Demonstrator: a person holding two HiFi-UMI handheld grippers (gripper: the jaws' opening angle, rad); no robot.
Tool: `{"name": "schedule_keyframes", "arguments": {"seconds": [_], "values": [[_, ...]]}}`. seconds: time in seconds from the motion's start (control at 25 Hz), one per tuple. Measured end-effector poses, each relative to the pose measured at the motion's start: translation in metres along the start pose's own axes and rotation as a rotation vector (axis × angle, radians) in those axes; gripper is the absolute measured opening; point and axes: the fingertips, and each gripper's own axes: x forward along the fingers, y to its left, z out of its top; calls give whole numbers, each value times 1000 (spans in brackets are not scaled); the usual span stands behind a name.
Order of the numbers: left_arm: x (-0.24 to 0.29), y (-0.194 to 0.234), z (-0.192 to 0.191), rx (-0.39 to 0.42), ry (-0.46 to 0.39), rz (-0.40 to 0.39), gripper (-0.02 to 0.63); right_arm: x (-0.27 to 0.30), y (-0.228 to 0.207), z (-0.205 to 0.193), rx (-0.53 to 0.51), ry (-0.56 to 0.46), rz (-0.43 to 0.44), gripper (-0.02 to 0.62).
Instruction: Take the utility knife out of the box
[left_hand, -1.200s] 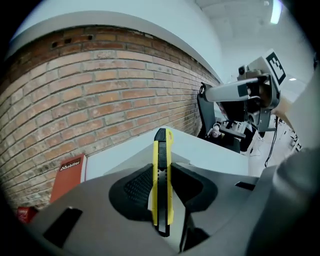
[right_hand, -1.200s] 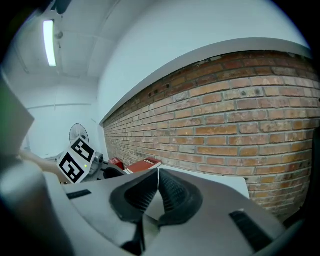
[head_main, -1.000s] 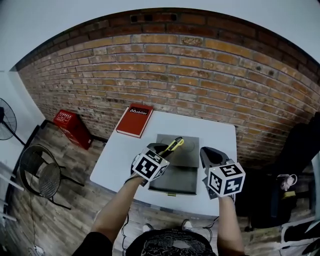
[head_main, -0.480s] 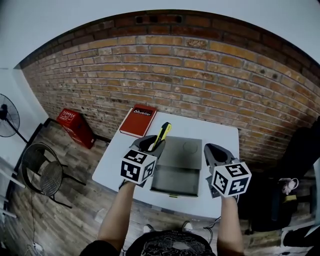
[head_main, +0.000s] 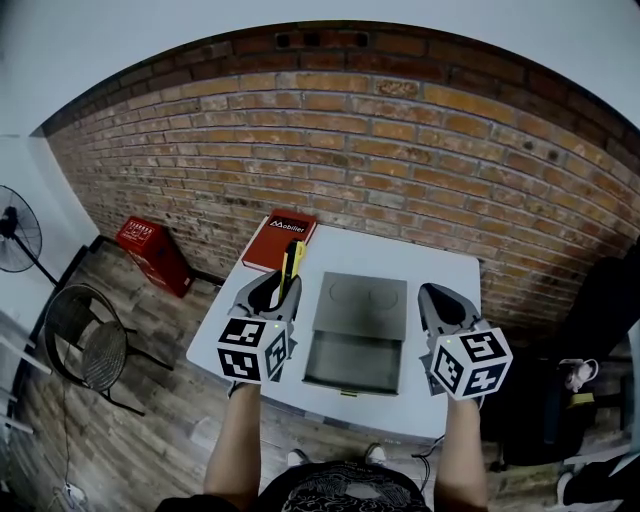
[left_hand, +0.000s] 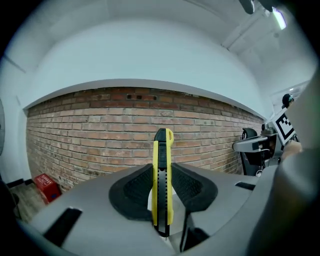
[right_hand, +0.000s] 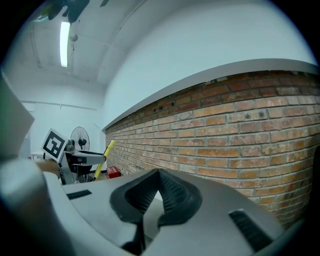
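Yellow-and-black utility knife (head_main: 291, 262), clamped in left gripper (head_main: 268, 292) fingers, has lifted clear of open grey box (head_main: 355, 362) to frame centre-left; right gripper (head_main: 443, 303) fingers together, empty; removal looks complete.

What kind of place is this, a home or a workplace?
Probably a plain workroom or studio: a bare brick wall, a small white table on a wooden floor, and a standing fan near a wire chair.

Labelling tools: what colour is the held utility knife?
Yellow utility knife with a black centre strip; clearest in the left gripper view.
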Motion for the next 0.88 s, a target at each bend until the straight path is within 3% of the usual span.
{"name": "schedule_keyframes", "arguments": {"seconds": [0.28,0.88], "values": [[-8,4,-5,-2,1,23,129,-2,2,0,-5,-2,-1,20],[-7,-6,-3,2,-2,-12,129,-7,-1,2,2,-9,-19,20]]}}
